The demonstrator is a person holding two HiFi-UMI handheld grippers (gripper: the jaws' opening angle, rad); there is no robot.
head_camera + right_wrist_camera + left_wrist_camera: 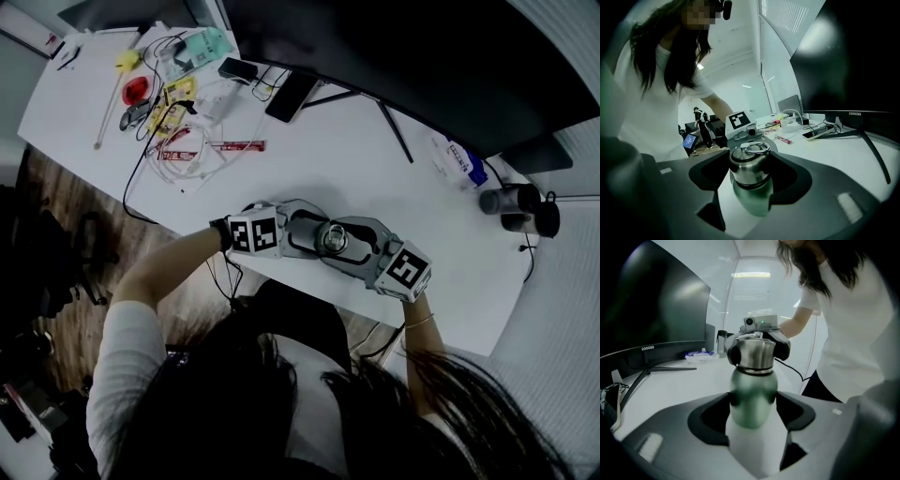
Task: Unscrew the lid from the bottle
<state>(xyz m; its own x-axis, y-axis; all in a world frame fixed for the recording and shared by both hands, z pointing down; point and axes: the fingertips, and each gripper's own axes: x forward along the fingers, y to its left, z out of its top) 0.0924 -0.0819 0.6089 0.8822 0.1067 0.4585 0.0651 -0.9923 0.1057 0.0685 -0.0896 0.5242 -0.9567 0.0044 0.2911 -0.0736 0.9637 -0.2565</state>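
A bottle [332,238] is stood upright on the white surface [309,169], close to the front edge, and is held between the two tongs. In the left gripper view, the left tongs [753,400] are seen clamped on the green body [753,390] of the bottle, one pad pressed against each side. In the right gripper view, the right tongs [751,174] are seen closed around the steel lid [749,161], with the green body visible just below them. A metal ring [755,149] is laid flat on top of the lid. The lid is seated on the bottle, with a dark band at the join.

From the head view, the two tongs are brought in from opposite sides, so that their marked cubes are set apart with the bottle between them. A dark monitor [403,56] is placed at the back of the surface. A tangle of cables [178,150] and small items is spread at the far left, with a phone [291,95] beside them. Two dark cups [516,202] are stood at the right end, near a tissue packet [459,161].
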